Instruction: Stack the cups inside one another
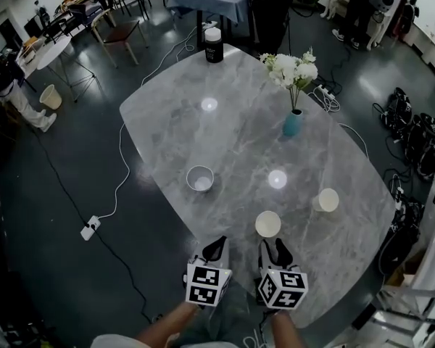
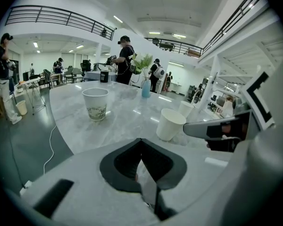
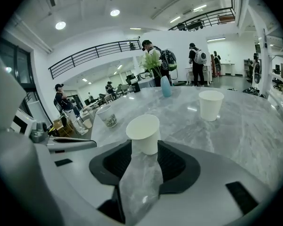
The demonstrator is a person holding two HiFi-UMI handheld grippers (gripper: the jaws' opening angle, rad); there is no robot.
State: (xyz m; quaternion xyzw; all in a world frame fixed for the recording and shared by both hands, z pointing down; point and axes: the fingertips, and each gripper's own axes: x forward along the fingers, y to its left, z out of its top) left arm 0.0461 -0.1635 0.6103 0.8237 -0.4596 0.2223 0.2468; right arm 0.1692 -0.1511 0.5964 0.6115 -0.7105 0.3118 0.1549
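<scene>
Three paper cups stand apart on the grey marble table. A patterned cup stands upright at the left. One white cup stands just ahead of my right gripper, whose jaws are open with nothing between them. Another white cup stands farther right. My left gripper hovers at the table's near edge beside the right one, shut and empty.
A blue vase with white flowers stands at the table's right middle, and a black jar with a white lid at its far end. A power strip with a cable lies on the floor to the left. People and chairs are beyond the table.
</scene>
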